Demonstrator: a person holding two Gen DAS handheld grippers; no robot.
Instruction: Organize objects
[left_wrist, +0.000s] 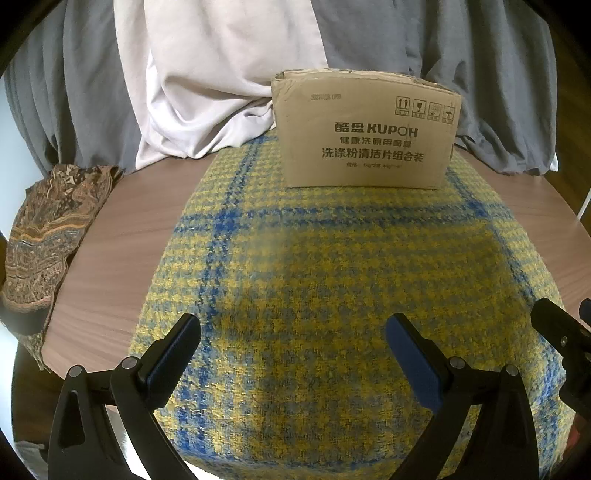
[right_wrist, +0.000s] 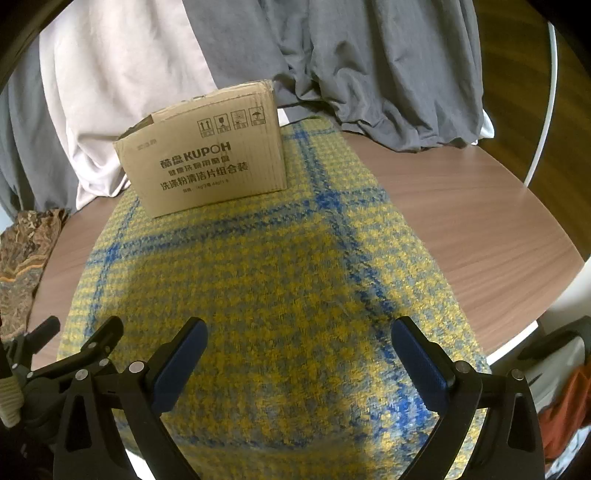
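A yellow and blue plaid cloth (left_wrist: 332, 277) lies spread flat on the round wooden table (left_wrist: 122, 229); it also shows in the right wrist view (right_wrist: 266, 295). A brown cardboard box marked KUPOH (left_wrist: 365, 129) stands on the cloth's far end, and shows in the right wrist view (right_wrist: 207, 155) too. My left gripper (left_wrist: 293, 332) is open and empty, just above the cloth's near edge. My right gripper (right_wrist: 299, 336) is open and empty, above the same near edge, to the right of the left one.
A brown paisley cloth (left_wrist: 48, 236) lies folded at the table's left edge. Grey and pale pink fabrics (left_wrist: 207, 74) are piled behind the box. A white hoop or rim (right_wrist: 543, 122) stands at the far right. Bare wood (right_wrist: 461, 221) shows right of the plaid cloth.
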